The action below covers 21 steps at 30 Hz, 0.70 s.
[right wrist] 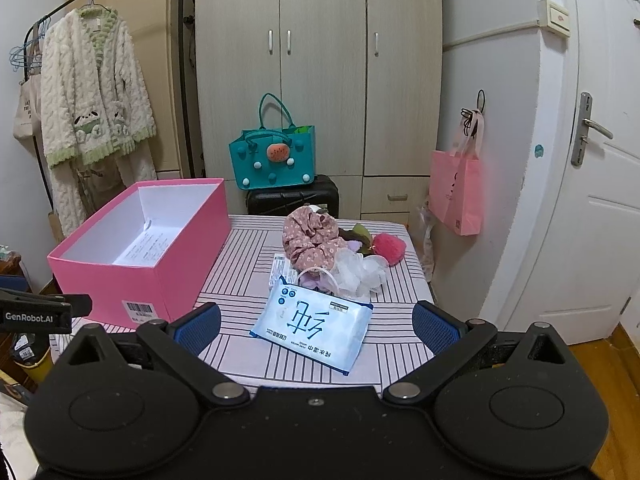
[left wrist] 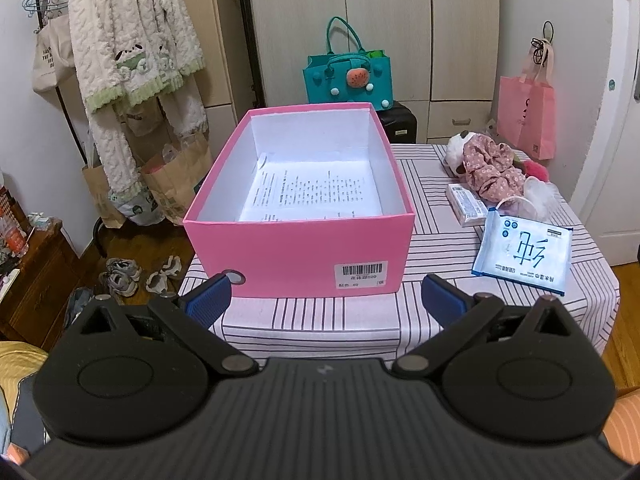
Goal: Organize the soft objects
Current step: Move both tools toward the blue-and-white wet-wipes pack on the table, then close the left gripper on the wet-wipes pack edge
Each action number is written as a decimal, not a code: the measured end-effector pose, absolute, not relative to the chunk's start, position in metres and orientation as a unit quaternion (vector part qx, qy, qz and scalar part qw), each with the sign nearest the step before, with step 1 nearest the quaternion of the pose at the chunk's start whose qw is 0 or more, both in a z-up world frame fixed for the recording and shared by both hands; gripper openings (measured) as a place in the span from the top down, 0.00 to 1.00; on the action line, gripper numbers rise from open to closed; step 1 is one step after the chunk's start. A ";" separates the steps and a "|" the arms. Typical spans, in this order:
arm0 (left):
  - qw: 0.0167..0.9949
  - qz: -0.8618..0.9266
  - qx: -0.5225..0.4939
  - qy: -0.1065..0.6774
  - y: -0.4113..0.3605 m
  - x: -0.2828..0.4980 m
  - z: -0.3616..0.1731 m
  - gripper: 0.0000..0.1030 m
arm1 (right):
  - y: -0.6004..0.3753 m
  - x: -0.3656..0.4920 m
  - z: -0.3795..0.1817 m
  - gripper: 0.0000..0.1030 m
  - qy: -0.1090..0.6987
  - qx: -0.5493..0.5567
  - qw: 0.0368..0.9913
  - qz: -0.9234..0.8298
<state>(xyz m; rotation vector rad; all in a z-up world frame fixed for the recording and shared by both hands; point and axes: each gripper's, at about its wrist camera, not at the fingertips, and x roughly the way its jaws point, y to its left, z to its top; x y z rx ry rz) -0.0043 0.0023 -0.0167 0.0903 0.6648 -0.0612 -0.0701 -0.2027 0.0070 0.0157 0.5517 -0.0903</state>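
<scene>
A pink box [left wrist: 298, 248] [right wrist: 136, 280] stands open on the striped table, holding only a printed sheet [left wrist: 312, 190]. To its right lies a pile of soft things: a floral scrunchie [left wrist: 494, 168] [right wrist: 310, 236], a white mesh puff [right wrist: 360, 272], a pink pompom [right wrist: 390, 246], a small white tissue pack [left wrist: 466, 202] and a blue wipes pack [left wrist: 524, 256] [right wrist: 312, 328]. My left gripper [left wrist: 326, 298] is open just in front of the box. My right gripper [right wrist: 316, 326] is open, its fingers either side of the wipes pack and above the table's near edge.
The striped table [left wrist: 320, 320] [right wrist: 248, 248] drops off on the left to a floor with shoes [left wrist: 120, 278] and paper bags. A teal bag [right wrist: 274, 156] sits on a black case behind the table. A pink bag [right wrist: 456, 192] hangs right; a door [right wrist: 592, 200] stands beyond.
</scene>
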 end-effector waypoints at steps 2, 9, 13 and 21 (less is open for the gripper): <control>0.944 -0.030 0.044 0.326 0.003 -0.004 -0.017 0.00 | -0.203 -0.070 0.006 0.00 0.272 0.007 0.961 -0.045; 0.944 -0.029 0.048 0.326 0.003 -0.003 -0.016 0.00 | -0.204 -0.070 0.008 0.00 0.273 -0.003 0.961 -0.043; 0.945 -0.032 0.050 0.322 0.003 -0.001 -0.011 0.00 | -0.208 -0.068 0.014 0.00 0.271 -0.006 0.962 -0.031; 0.953 -0.050 0.069 0.290 -0.017 0.007 0.003 0.00 | -0.217 -0.064 0.004 0.00 0.249 -0.042 0.967 -0.017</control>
